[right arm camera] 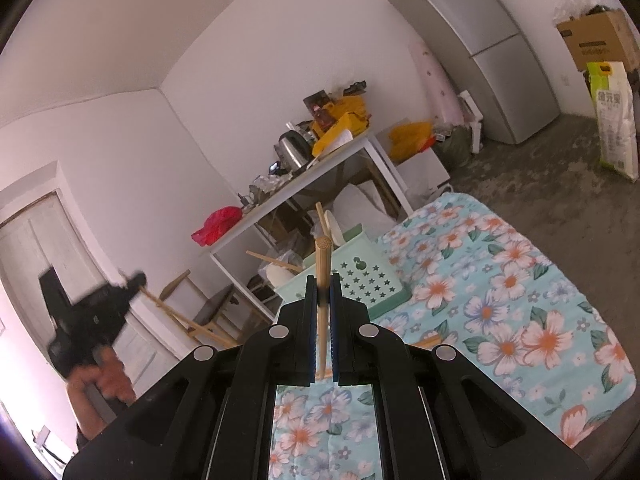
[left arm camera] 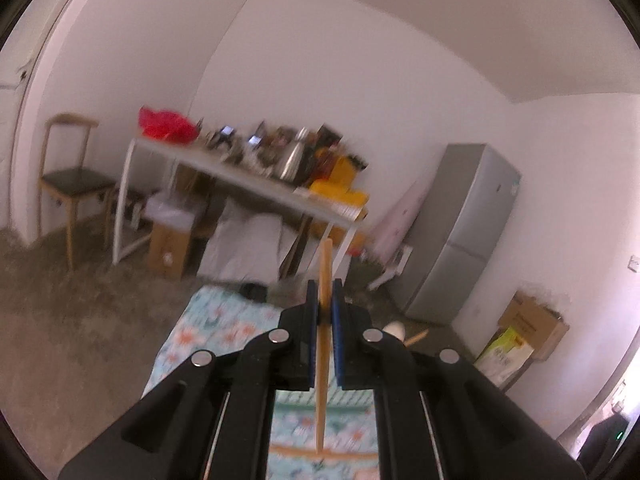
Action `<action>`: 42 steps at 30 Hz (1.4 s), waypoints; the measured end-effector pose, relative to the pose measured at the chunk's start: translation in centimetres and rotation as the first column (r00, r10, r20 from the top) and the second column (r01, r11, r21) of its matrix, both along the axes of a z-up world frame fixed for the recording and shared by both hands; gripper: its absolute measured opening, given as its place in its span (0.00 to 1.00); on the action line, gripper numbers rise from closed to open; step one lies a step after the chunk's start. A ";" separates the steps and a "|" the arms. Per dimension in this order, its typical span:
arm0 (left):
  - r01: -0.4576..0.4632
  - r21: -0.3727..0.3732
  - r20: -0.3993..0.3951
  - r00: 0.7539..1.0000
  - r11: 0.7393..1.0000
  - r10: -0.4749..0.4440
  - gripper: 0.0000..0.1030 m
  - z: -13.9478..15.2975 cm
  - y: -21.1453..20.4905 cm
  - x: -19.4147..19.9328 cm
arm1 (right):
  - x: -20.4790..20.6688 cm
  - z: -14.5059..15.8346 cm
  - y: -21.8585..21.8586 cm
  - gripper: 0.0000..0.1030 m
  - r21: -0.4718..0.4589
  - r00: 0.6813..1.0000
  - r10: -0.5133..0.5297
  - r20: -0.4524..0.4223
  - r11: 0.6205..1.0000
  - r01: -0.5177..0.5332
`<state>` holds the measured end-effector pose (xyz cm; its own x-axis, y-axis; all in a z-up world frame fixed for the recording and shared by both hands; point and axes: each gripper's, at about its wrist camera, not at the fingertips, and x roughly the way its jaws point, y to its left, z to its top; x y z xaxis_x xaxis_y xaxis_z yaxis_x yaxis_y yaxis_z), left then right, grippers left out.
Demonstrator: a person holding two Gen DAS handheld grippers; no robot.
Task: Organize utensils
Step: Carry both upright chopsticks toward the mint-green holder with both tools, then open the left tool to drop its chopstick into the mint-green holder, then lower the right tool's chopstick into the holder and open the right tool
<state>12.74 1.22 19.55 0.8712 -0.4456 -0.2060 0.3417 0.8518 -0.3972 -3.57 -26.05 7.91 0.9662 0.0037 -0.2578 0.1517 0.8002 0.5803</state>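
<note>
Above the flowered cloth [right arm camera: 500, 280], the right gripper [right arm camera: 324, 300] is clamped on a chopstick [right arm camera: 322, 268]; only this view shows the green basket [right arm camera: 360, 276]; the left gripper [left arm camera: 325, 304] pinches another chopstick [left arm camera: 325, 272].

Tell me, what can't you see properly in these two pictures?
- Left wrist view: the lower end of the chopstick is hidden behind the left tool.
- Left wrist view: the things on the white table are too blurred to name.
- Right wrist view: the green basket has its inside hidden by its own wall.
</note>
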 end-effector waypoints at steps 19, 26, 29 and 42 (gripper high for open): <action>-0.030 0.027 0.163 0.986 0.999 0.025 0.06 1.4 -11.4 11.2 | 3.4 -1.5 -3.1 0.04 0.065 0.997 0.069 0.025 0.995 -0.071; -0.045 0.076 0.118 0.992 0.996 0.036 0.06 -3.1 -12.8 13.5 | 3.4 -1.9 -3.2 0.04 0.073 0.997 0.072 0.010 0.995 -0.072; -0.037 0.078 0.097 0.995 0.996 0.029 0.22 -4.2 -12.4 13.2 | 3.4 -1.9 -3.2 0.04 0.069 0.998 0.071 0.001 0.995 -0.070; 0.007 0.039 0.047 0.999 0.999 -0.009 0.67 -4.2 -7.3 7.5 | 3.0 1.8 -1.5 0.04 -0.035 0.998 0.060 0.034 0.998 -0.058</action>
<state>20.24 -6.09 15.35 0.8768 -0.4451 -0.1817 0.3663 0.8633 -0.3473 -0.54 -27.58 9.68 0.9730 0.0528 -0.2249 0.0838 0.8264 0.5568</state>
